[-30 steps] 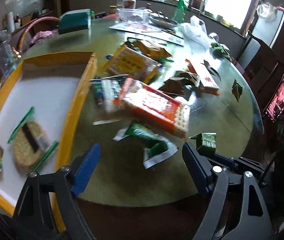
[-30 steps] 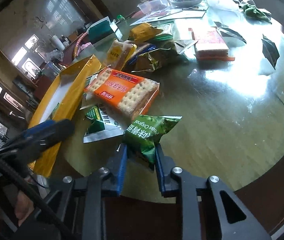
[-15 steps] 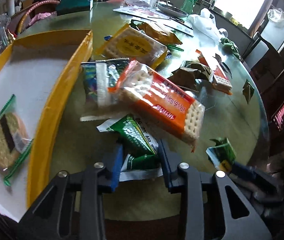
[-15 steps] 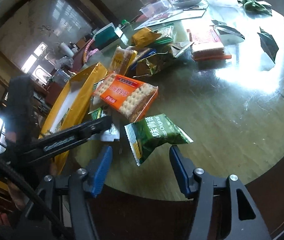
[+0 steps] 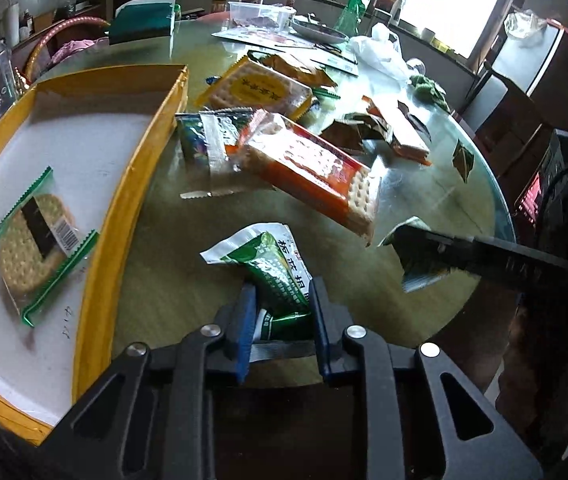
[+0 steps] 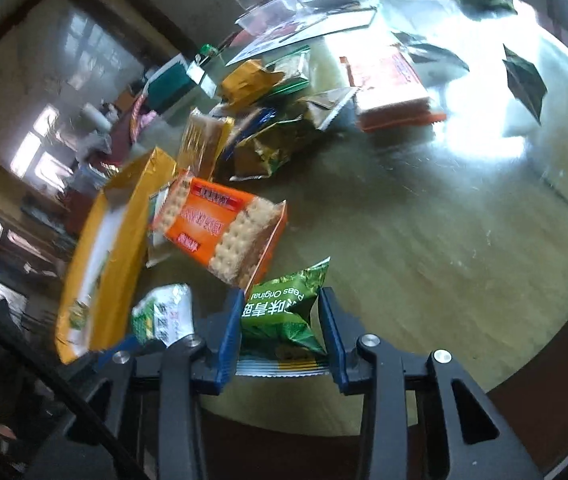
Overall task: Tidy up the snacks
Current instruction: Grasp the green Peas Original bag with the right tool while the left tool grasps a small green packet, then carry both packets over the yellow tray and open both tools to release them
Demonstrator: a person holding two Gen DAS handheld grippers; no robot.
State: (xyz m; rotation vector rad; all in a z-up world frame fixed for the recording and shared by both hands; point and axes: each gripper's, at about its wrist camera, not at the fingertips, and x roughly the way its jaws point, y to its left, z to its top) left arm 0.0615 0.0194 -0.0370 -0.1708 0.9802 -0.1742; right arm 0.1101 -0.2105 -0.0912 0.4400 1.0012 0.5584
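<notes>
Your left gripper has just been closing and now pinches a green and white snack packet between its blue pads; the packet's free end sticks out ahead of the fingers, over the round table and just short of the orange cracker pack. Your right gripper has likewise just closed and clamps a green peas packet, which fills the gap between the pads with its top corner pointing toward the same orange cracker pack. From the left wrist view that right gripper reaches in on the far side of the cracker pack from the yellow tray, though the packet it carries is too dark there to make out. The tray sits beside the cracker pack, across from your right gripper, and holds a round cracker in a green-edged wrapper. Behind the cracker pack lie a yellow cracker pack and a loose heap of other snack wrappers. In the right wrist view the left-hand packet hangs just beside the tray's near corner.
</notes>
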